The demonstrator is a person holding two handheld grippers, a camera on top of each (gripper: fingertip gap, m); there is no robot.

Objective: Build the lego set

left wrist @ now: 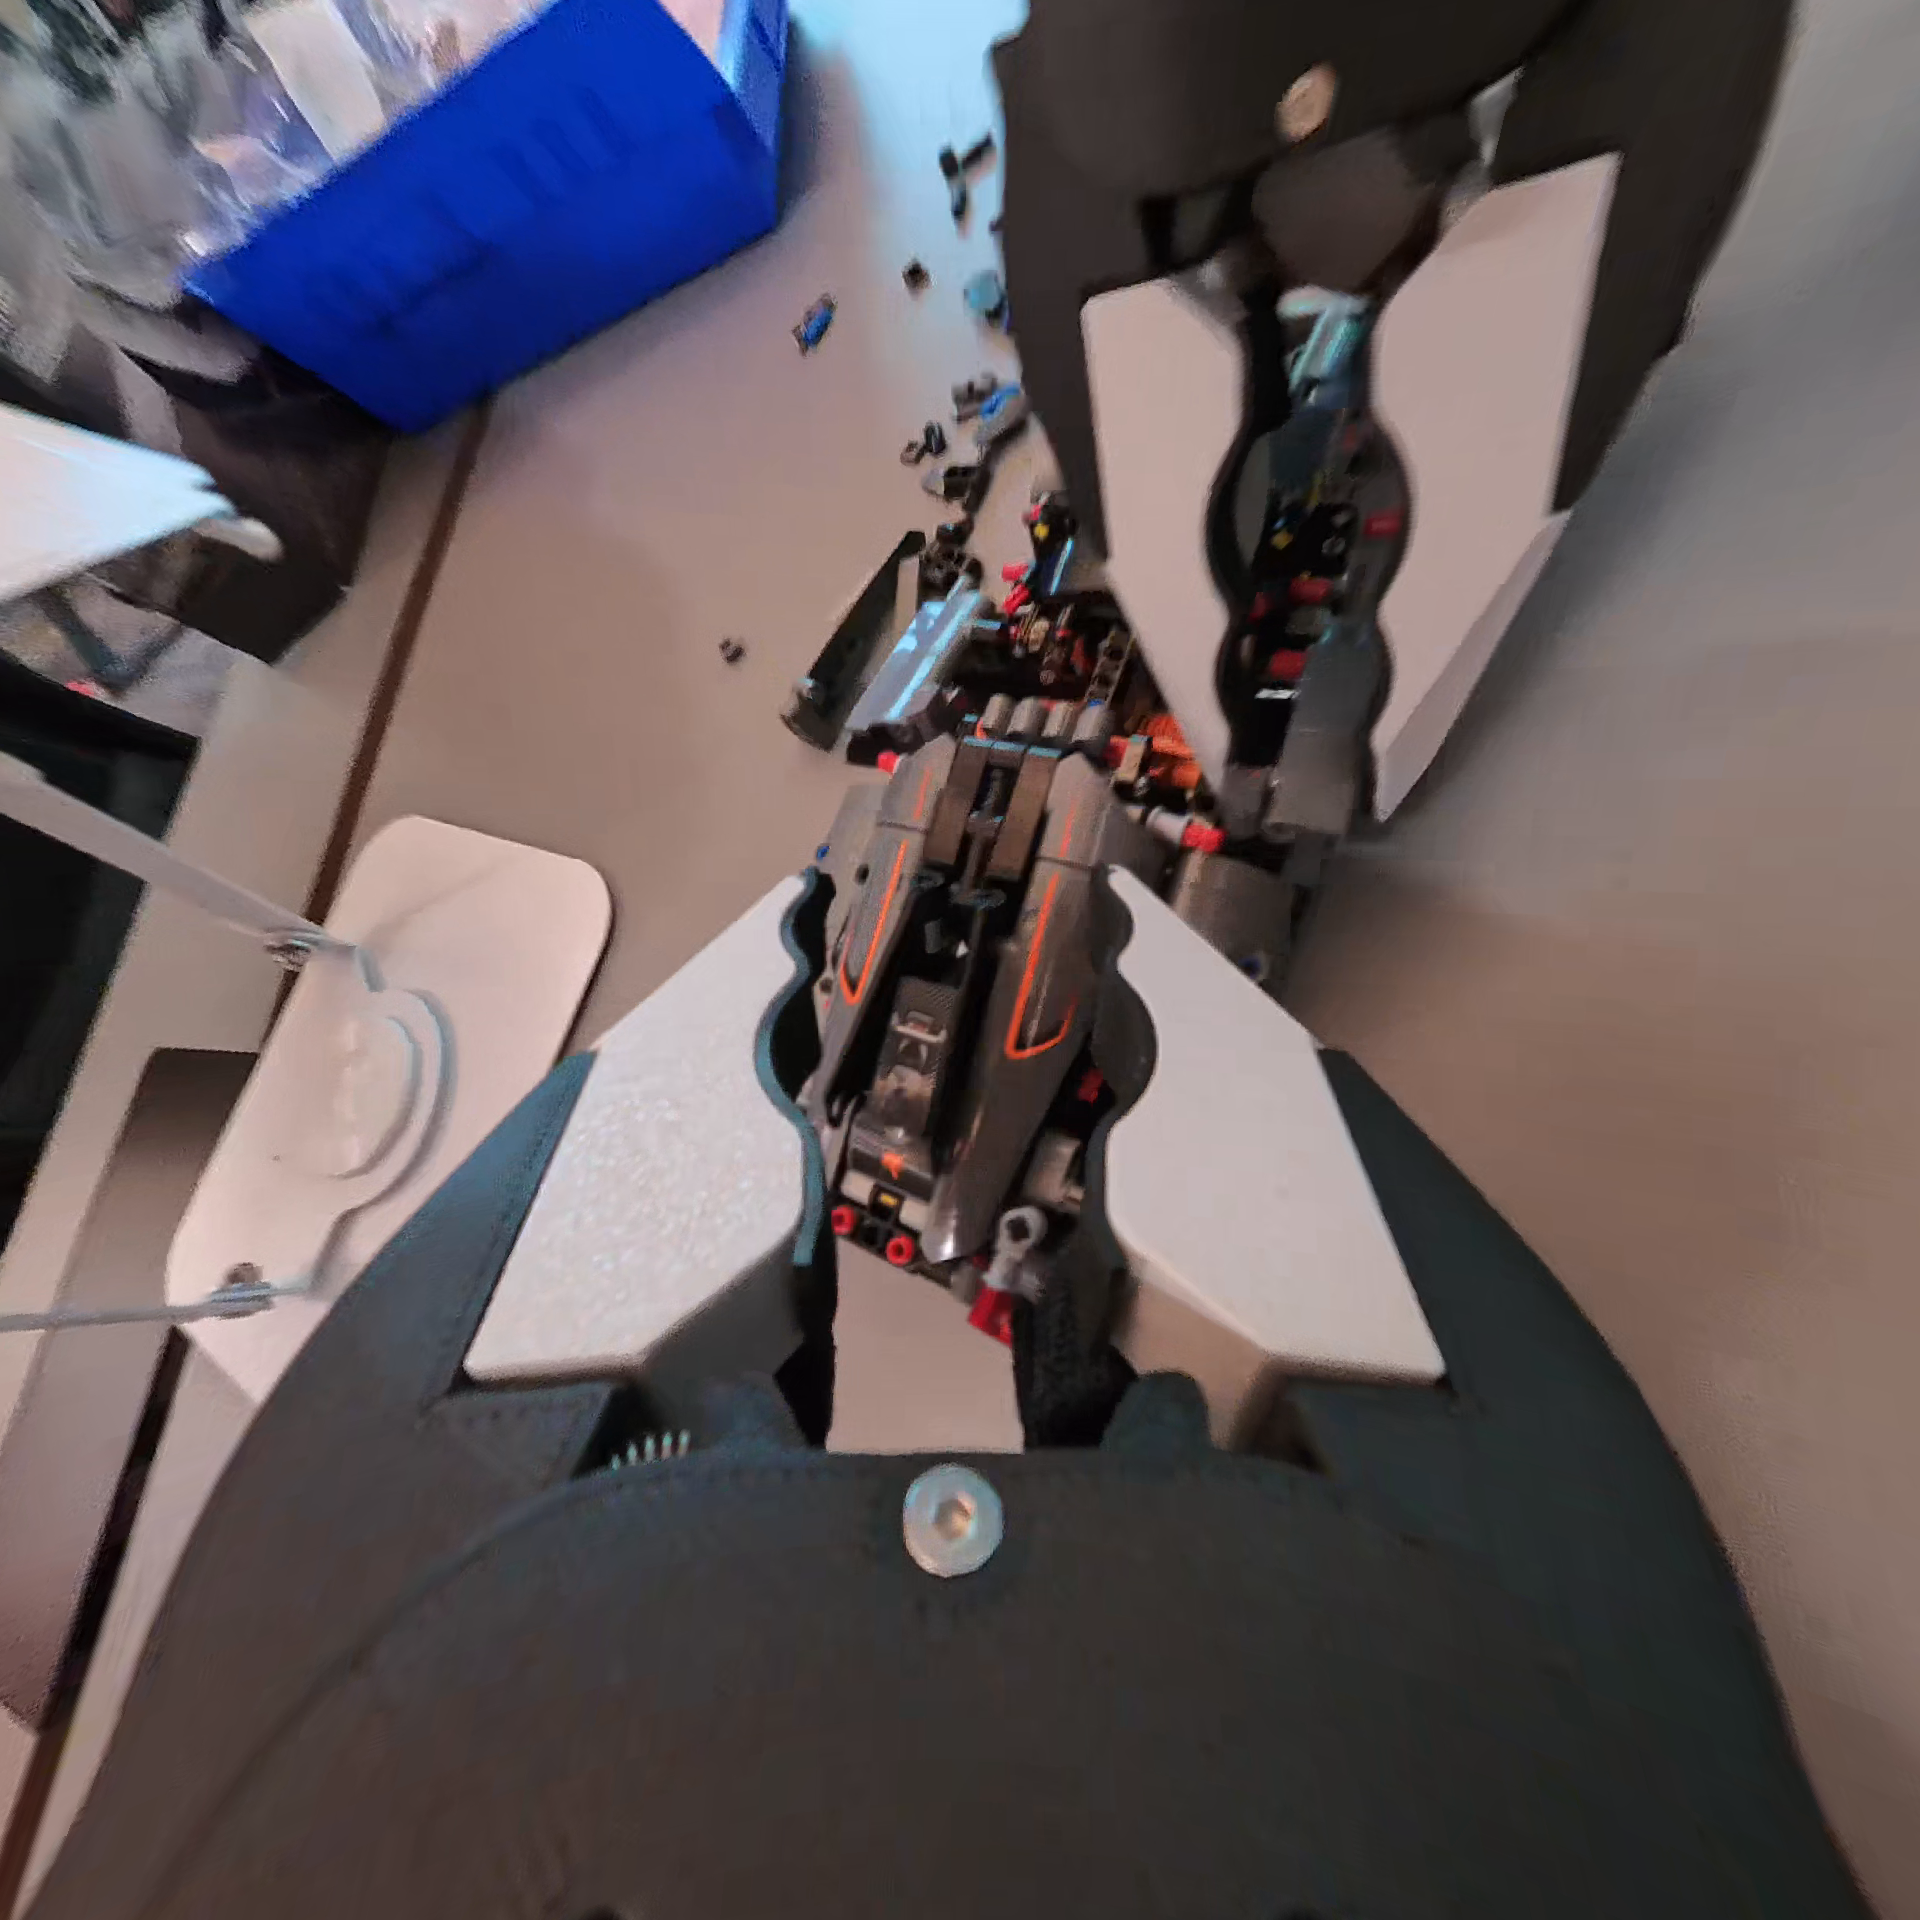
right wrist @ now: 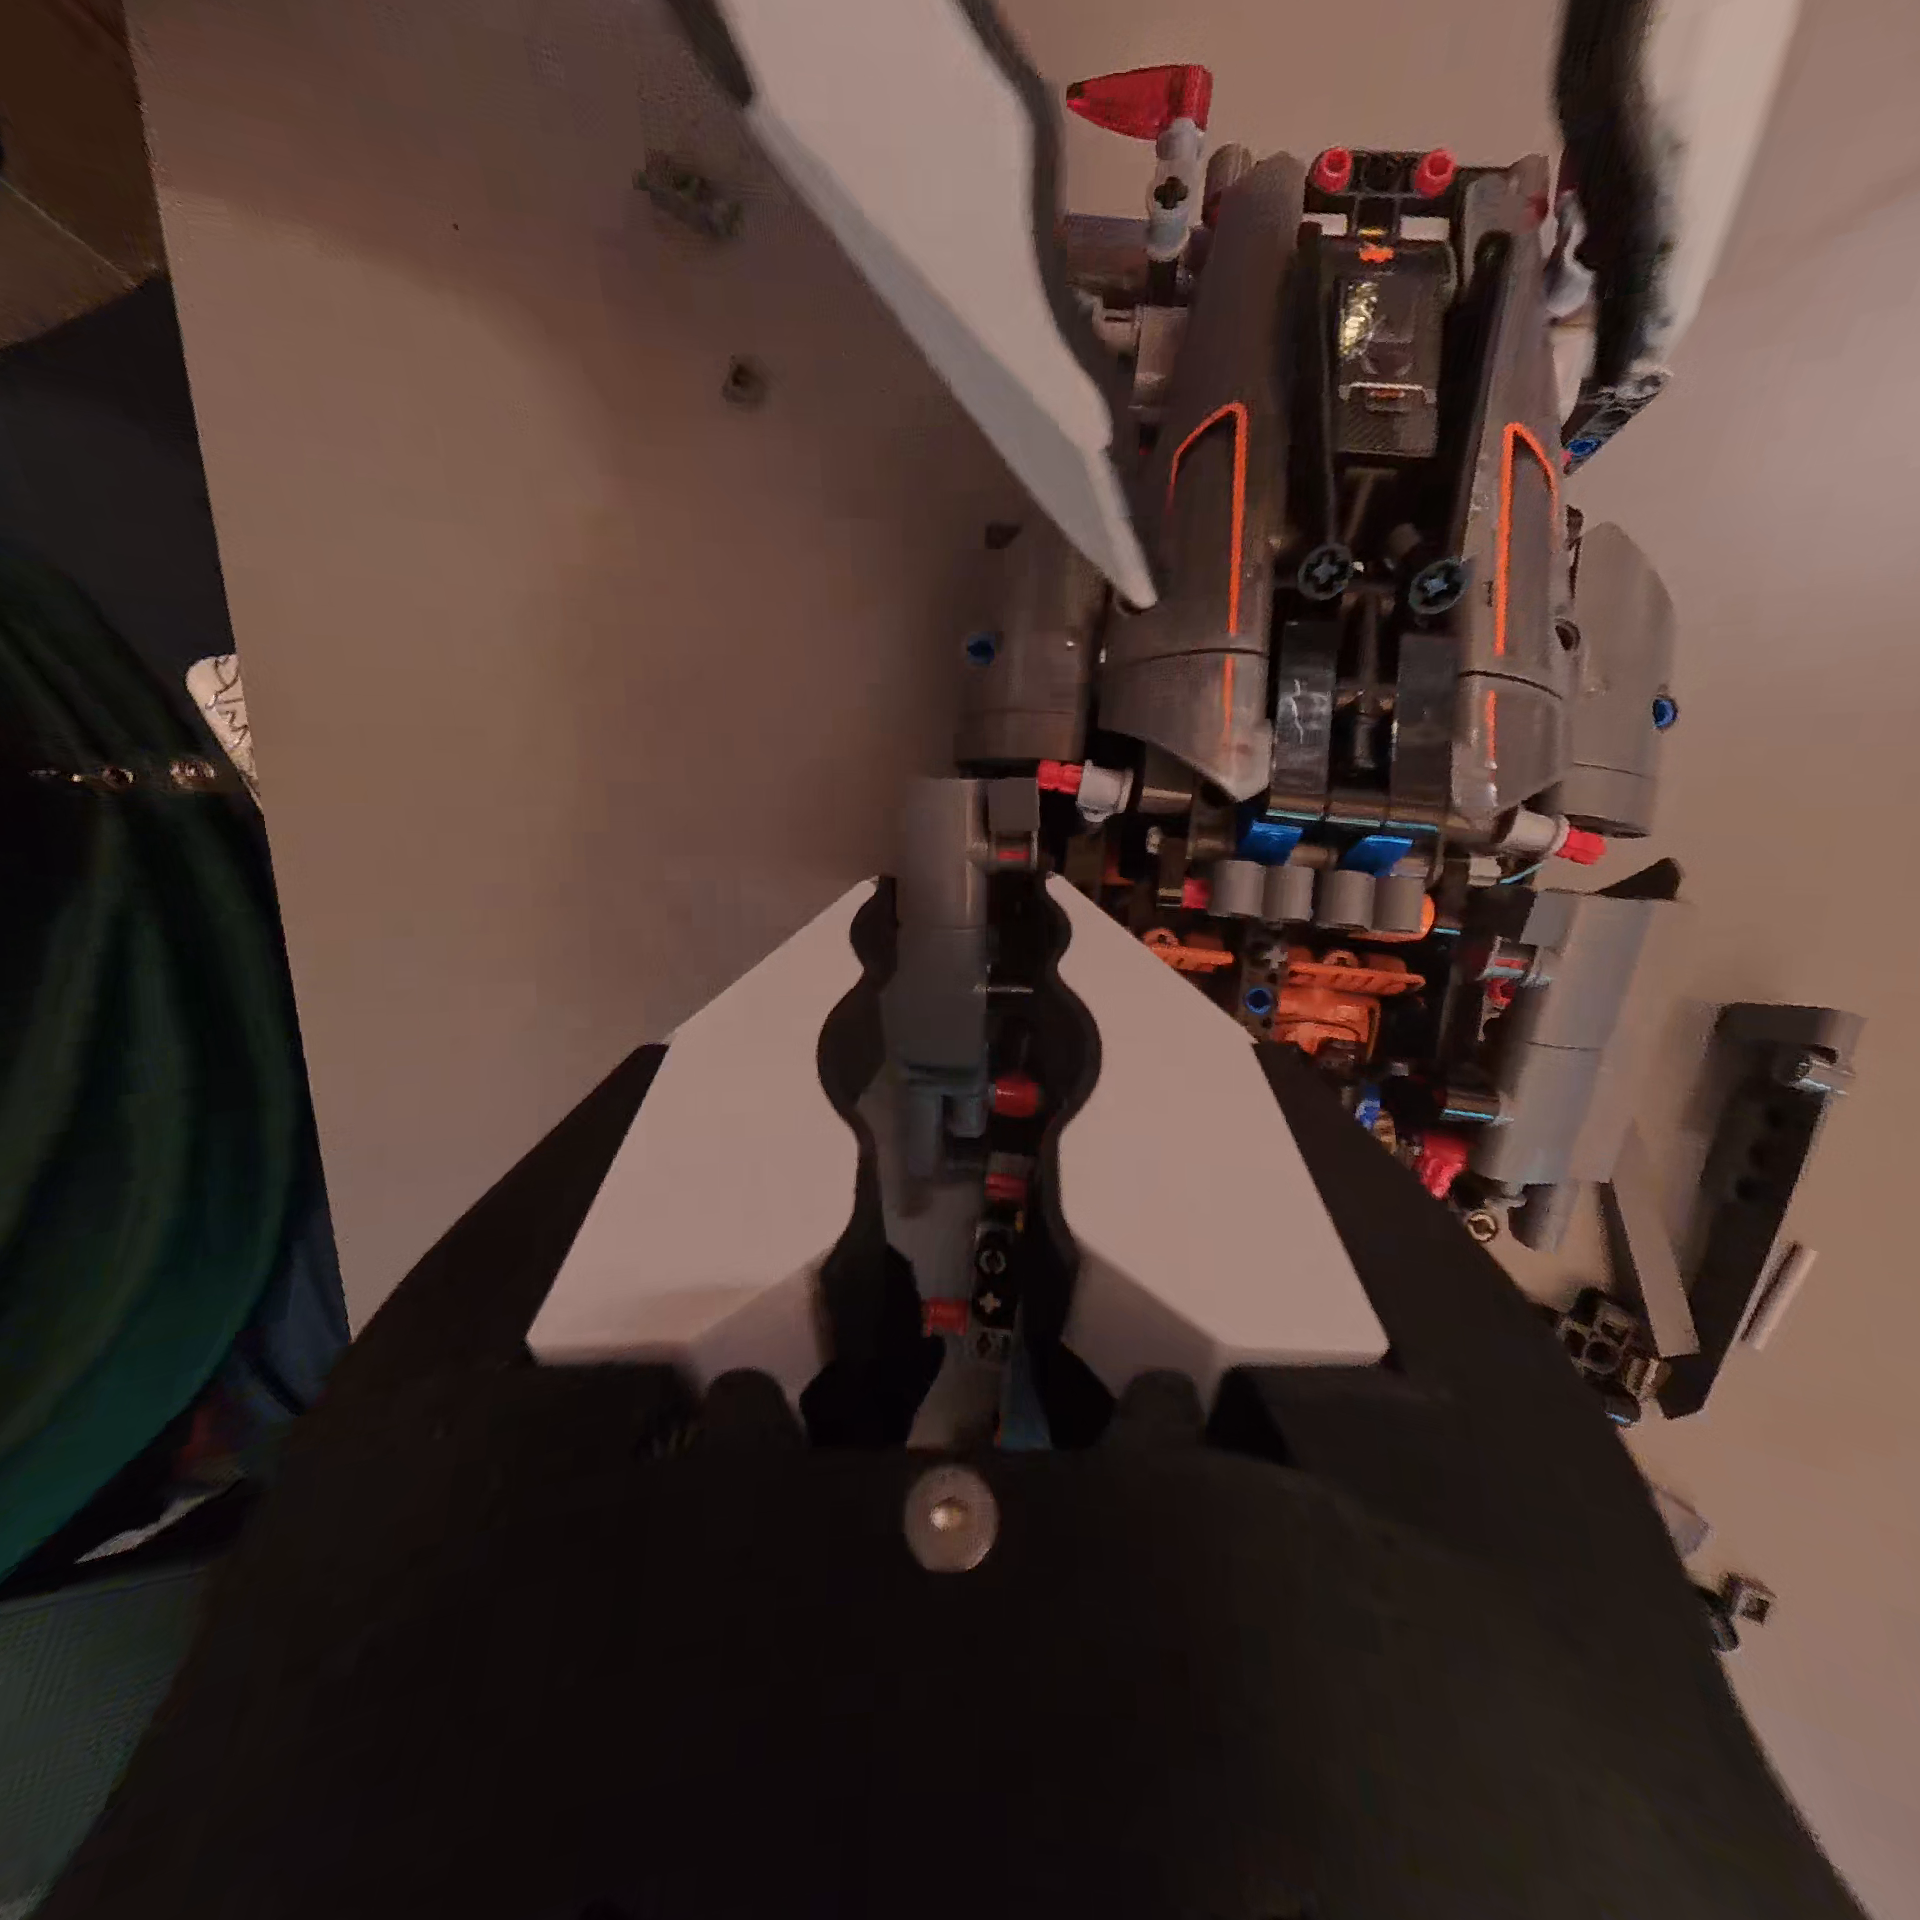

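Observation:
A dark grey lego car (left wrist: pixel 966 1039) with orange stripes lies on the pale table. My left gripper (left wrist: pixel 961 883) is shut on its front end, one white finger on each side. A red cone piece (left wrist: pixel 992 1314) sticks out at that end. My right gripper (right wrist: pixel 961 883) is shut on a grey and black side assembly (right wrist: pixel 951 997) with red pins, held against the car's (right wrist: pixel 1351 520) side. The right gripper also shows in the left wrist view (left wrist: pixel 1299 790), opposite mine. The left gripper (right wrist: pixel 1382 478) shows at the top of the right wrist view.
A blue bin (left wrist: pixel 499 229) stands at the far left. Loose small pieces (left wrist: pixel 966 416) and a black panel (left wrist: pixel 852 634) lie beyond the car. A dark grey panel (right wrist: pixel 1766 1143) lies beside the car. A white stand base (left wrist: pixel 416 1039) sits at left. The table edge (right wrist: pixel 208 520) runs close by. It is some 25 centimetres from my left tips to the white stand base (left wrist: pixel 416 1039).

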